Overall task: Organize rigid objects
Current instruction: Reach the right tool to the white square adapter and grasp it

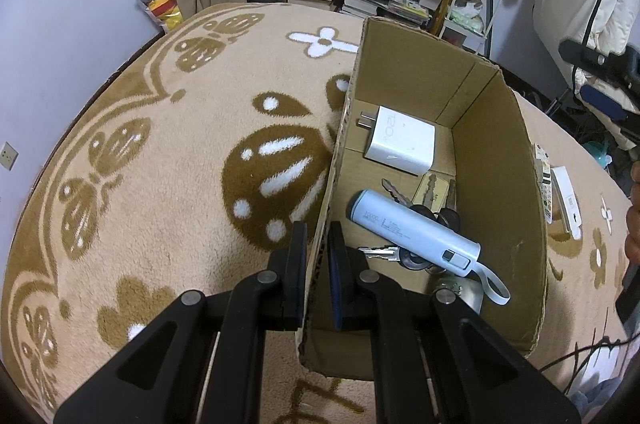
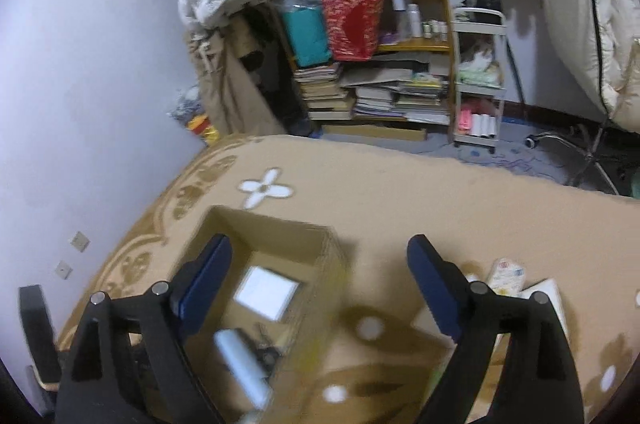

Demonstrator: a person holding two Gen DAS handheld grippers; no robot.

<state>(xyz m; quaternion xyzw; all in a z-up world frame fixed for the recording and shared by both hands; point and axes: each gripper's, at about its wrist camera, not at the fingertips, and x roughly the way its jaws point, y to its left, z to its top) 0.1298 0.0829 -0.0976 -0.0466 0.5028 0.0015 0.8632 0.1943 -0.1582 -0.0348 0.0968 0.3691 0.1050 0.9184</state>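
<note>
Your patterned blanket covers the whole work surface, and whether a bed or a tabletop lies under it you cannot tell. On it stands the cardboard box, open at the top. Your left gripper has its jaws nearly together, pinching the box's near left wall and steadying it. Your right gripper hangs above the blanket with its jaws spread wide and nothing between them; its view is blurred, with the box below and to its left. Inside the box lie a white charger toward the far end, a pale blue power bank lying diagonally nearer you, and a bunch of keys partly under the power bank. Outside, beside the box's right wall, a few flat white items rest on the blanket, too small to name. You appear to be between placements: one thing is in, and the loose items remain. The next move likely calls for bringing the open right jaws over one of them, closing squarely across its narrow side, while the left keeps the box from shifting.
</note>
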